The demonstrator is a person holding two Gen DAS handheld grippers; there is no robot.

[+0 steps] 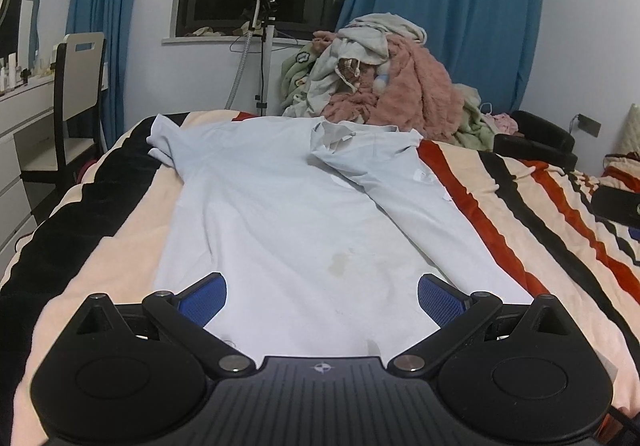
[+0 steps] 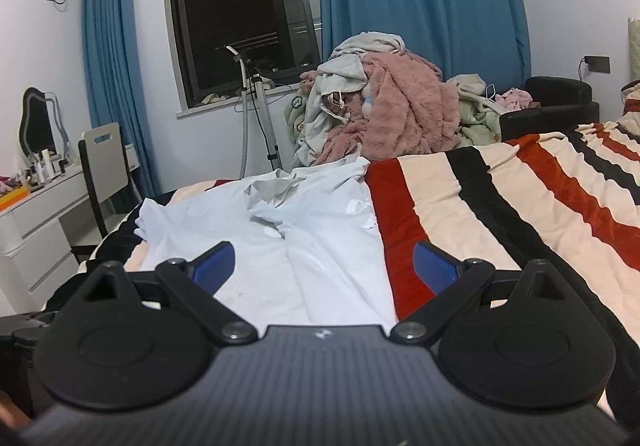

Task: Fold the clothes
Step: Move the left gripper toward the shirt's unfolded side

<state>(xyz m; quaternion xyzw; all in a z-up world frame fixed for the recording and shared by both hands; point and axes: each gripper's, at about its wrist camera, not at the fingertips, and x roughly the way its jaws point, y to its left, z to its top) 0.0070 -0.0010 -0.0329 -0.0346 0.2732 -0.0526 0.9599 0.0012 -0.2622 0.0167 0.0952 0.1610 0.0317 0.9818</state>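
A pale blue T-shirt (image 1: 276, 205) lies flat on the striped bed cover (image 1: 520, 213), collar toward the far end. Its right side is folded inward over the body, and its left sleeve (image 1: 164, 137) still sticks out. My left gripper (image 1: 322, 300) hovers open over the shirt's near hem, with nothing between the blue pads (image 1: 204, 298). In the right wrist view the same shirt (image 2: 320, 246) lies ahead, and my right gripper (image 2: 324, 266) is open above its near right edge, empty, beside the red stripe of the cover (image 2: 500, 205).
A heap of pink and grey clothes (image 1: 380, 81) stands past the bed's far end. A garment steamer pole (image 1: 260, 45) stands under the window. A white dresser and chair (image 1: 76, 85) are on the left. A dark object (image 1: 616, 201) lies on the bed's right side.
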